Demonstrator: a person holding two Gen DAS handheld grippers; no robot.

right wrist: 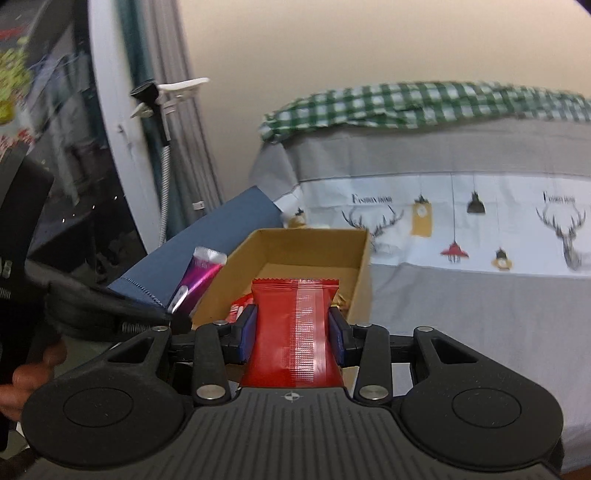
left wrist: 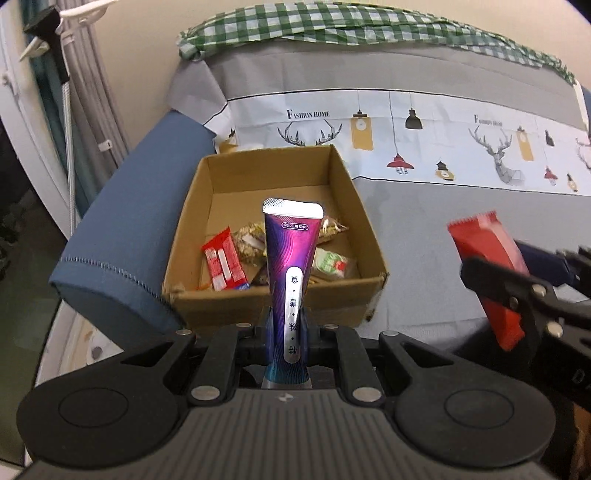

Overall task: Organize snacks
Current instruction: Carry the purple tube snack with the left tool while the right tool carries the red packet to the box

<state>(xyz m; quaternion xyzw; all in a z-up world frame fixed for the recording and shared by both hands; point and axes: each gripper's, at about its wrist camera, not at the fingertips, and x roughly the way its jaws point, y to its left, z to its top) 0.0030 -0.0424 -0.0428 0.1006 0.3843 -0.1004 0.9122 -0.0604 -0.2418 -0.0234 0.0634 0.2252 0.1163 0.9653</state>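
My left gripper (left wrist: 289, 325) is shut on a purple snack tube (left wrist: 291, 266), held upright just in front of an open cardboard box (left wrist: 221, 170). The box holds several snacks, among them a red packet (left wrist: 223, 264), a nut bar (left wrist: 251, 242) and a green-and-white packet (left wrist: 332, 264). My right gripper (right wrist: 293, 332) is shut on a red snack packet (right wrist: 295, 325), held before the box (right wrist: 354, 266). It also shows at the right of the left wrist view (left wrist: 487, 269). The purple tube shows left of the box in the right wrist view (right wrist: 199, 280).
The box sits on a grey bed cover (left wrist: 443, 221) with a deer-and-lamp printed band (left wrist: 424, 122). A blue cushion (left wrist: 122, 236) lies against the box's left side. A green checked cloth (left wrist: 332, 26) lies at the back. Curtains and a white door frame stand at the left.
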